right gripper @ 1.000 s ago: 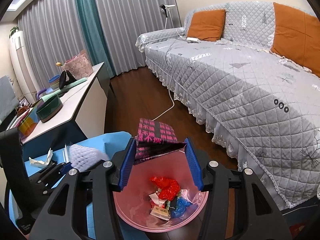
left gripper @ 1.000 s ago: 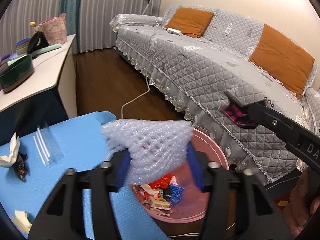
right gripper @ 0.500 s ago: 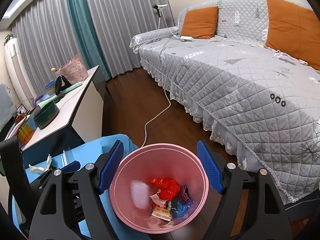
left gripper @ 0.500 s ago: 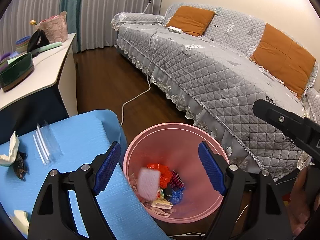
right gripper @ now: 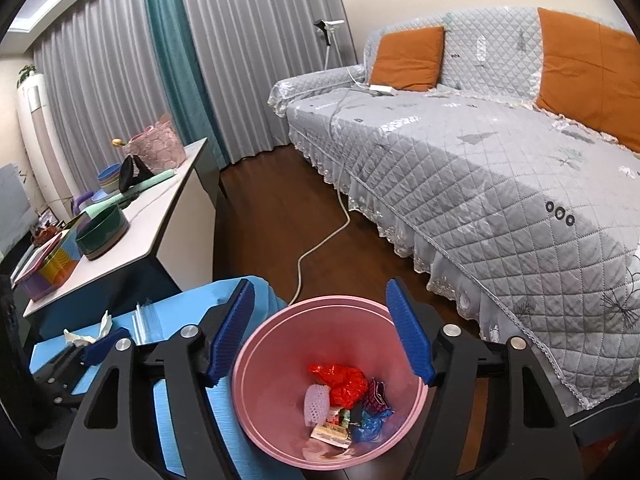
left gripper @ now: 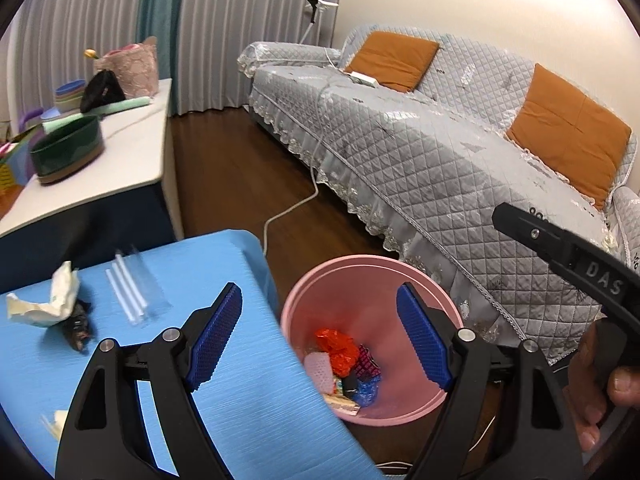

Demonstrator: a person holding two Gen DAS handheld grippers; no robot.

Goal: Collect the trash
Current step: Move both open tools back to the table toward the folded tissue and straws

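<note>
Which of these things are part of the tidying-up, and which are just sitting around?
Part of the job:
- pink bin, already holding wrappers
- crumpled tissue on the blue table
- dark wrapper beside it
- clear straw packet
- paper scrap near the table edge

Just lying about:
- sofa with orange cushions
- green bowl on the white desk
- white cable on the floor

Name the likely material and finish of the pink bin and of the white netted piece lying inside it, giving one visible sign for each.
Pink bin: probably moulded plastic, smooth with a slight sheen; its wall looks thin, even and uniformly coloured. White netted piece: likely soft foam mesh or bubble-type packaging; it shows a regular grid of small cells, though the exact material stays unclear.
</note>
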